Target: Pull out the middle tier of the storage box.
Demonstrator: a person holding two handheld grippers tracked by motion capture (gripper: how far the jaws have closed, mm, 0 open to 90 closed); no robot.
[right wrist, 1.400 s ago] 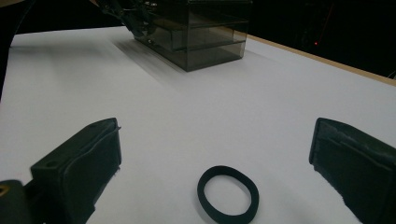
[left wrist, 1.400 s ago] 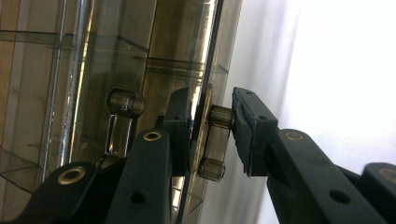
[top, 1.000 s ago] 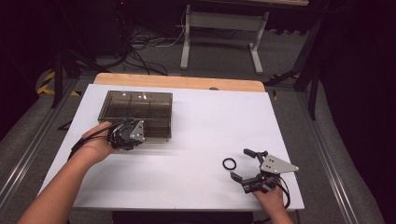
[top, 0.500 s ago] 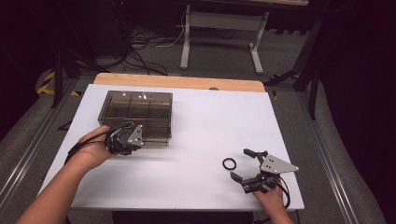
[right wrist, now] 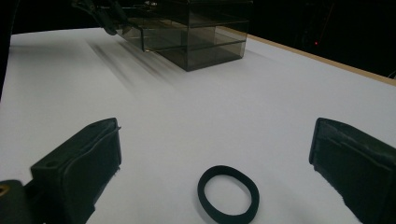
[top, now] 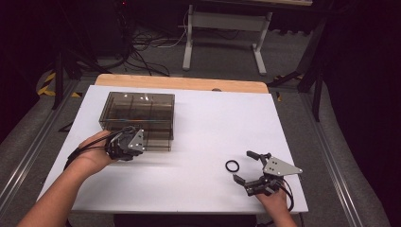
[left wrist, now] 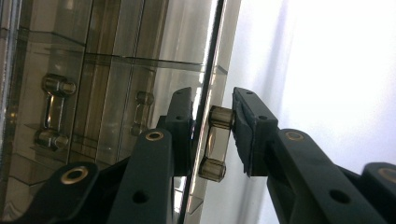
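Observation:
A smoky clear drawer box [top: 139, 106] stands at the table's back left. My left gripper [top: 137, 143] is at its front, turned on its side, shut on a small clear drawer handle [left wrist: 215, 140]; the pads [left wrist: 245, 130] press on the handle, and the drawer front [left wrist: 140, 60] stands a little out of the box. At the front right, my right gripper [top: 242, 166] rests low with its jaws wide open. A black rubber ring [top: 232, 166] lies flat on the table just ahead of it, between the open jaws [right wrist: 228, 193], touching neither pad.
The white table top [top: 213, 123] has a wooden strip [top: 179, 83] along its far edge. Beyond it are a white stand's legs [top: 222, 28] and cables on the dark floor. The box and the far hand also show in the right gripper view [right wrist: 187, 32].
My left hand has drawn slightly back toward the table's near edge with the handle in its grip, and the drawer has come out a little. The right gripper and the ring have stayed put.

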